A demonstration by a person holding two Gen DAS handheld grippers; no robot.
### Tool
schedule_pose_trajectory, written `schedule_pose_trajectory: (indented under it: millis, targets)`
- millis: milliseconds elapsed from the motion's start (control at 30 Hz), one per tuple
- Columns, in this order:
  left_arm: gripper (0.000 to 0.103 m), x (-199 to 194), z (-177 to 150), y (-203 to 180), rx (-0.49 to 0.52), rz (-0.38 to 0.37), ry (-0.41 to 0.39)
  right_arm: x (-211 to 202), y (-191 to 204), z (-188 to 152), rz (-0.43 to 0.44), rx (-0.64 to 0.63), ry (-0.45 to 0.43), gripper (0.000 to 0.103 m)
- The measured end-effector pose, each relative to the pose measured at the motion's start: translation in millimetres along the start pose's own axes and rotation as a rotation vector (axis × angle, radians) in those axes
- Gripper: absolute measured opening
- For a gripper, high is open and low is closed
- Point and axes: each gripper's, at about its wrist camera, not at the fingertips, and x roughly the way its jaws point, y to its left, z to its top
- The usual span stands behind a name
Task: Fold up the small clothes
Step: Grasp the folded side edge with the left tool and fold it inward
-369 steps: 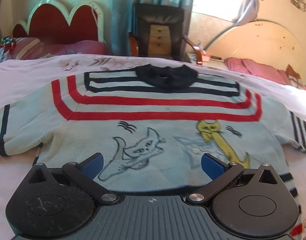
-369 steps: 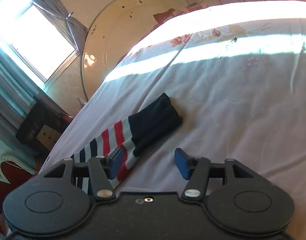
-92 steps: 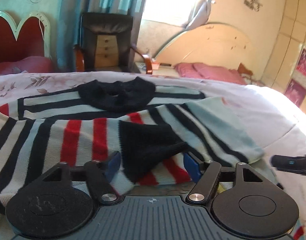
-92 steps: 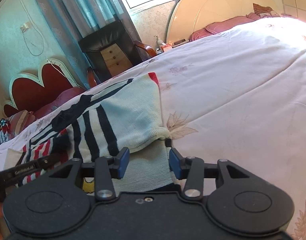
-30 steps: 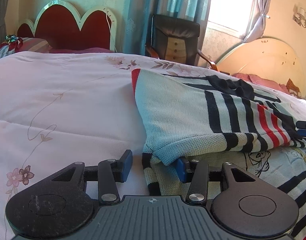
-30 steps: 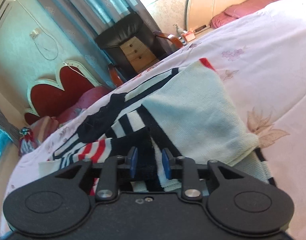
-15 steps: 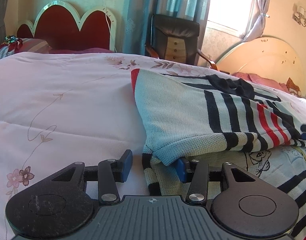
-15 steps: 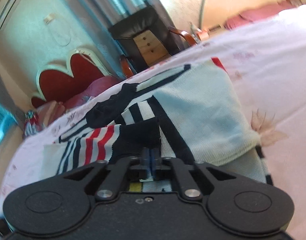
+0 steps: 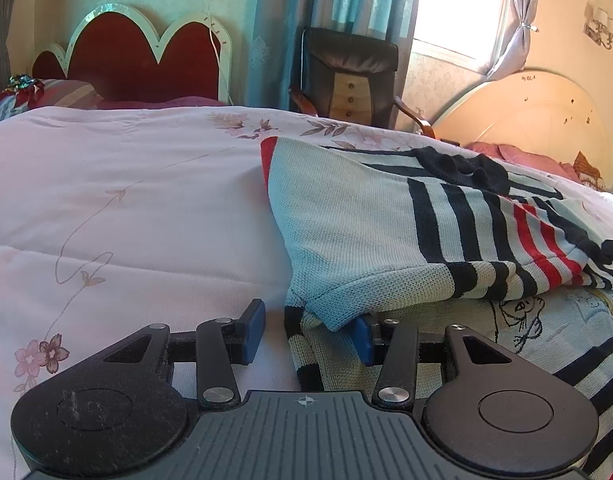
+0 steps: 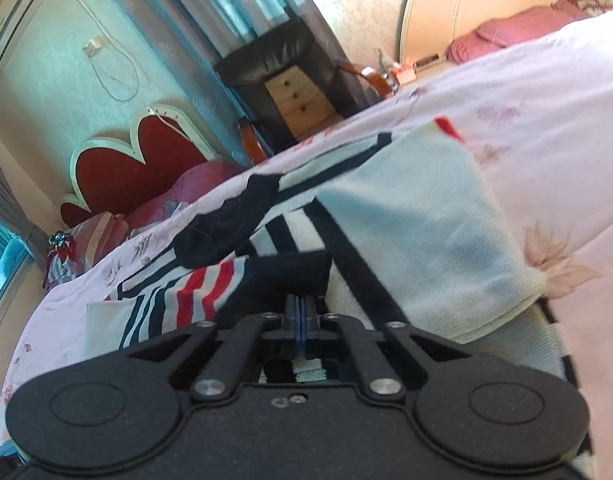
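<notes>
Sweater (image 9: 346,232): lay on the bed (image 9: 126,208), at 3 o'clock in the left wrist view, both sleeves folded across its body.
Left hand-held gripper (image 9: 308,330): jaws were apart, low at the sweater's near corner; the blue pad at 3 o'clock was tucked under the folded edge, the other rested over the quilt.
Right hand-held gripper (image 10: 300,316): jaws were pressed together on the dark cuff (image 10: 290,276) of the red-striped sleeve.
Chair (image 9: 346,76): stood at 12 o'clock beyond the bed.
Red headboard (image 9: 138,56): at 11 o'clock.
</notes>
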Motion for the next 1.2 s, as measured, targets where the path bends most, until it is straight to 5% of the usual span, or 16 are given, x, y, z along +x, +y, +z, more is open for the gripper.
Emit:
schedule_pose_trajectory:
  millis: [233, 333, 367, 600, 667, 767, 1033, 1200]
  targets:
    - [0.046, 0.3, -0.1, 0.0, 0.009, 0.001, 0.001, -3.0, -21.2, -3.2, 0.017, 0.072, 0.02, 0.004]
    - [0.046, 0.5, -0.1, -1.5, 0.014, 0.004, 0.001, -7.0, -22.7, -3.9, 0.067, 0.154, 0.019, 0.044]
    - [0.046, 0.3, -0.2, -1.7, 0.015, 0.005, 0.001, -7.0, -22.5, -4.7, 0.089, 0.173, 0.012, 0.047]
    - [0.046, 0.0, -0.7, -1.9, 0.014, 0.003, 0.0, 17.2, -24.9, -2.2, 0.084, 0.268, 0.076, 0.038]
    - [0.046, -0.1, -0.9, -1.5, 0.014, 0.001, -0.001, 24.2, -24.4, -0.4, 0.073, 0.27, 0.081, 0.022]
    - [0.046, -0.1, -1.2, -1.2, 0.014, 0.0, -0.002, 30.2, -19.9, 1.3, 0.065, 0.211, 0.088, 0.011]
    - [0.046, -0.1, -1.2, -1.0, 0.016, -0.002, -0.002, -6.4, 10.0, 4.7, 0.043, -0.036, -0.017, 0.008]
    - [0.046, 0.3, 0.4, -0.5, 0.026, -0.001, 0.004, 14.4, 0.8, -0.3, -0.072, -0.079, 0.07, 0.008]
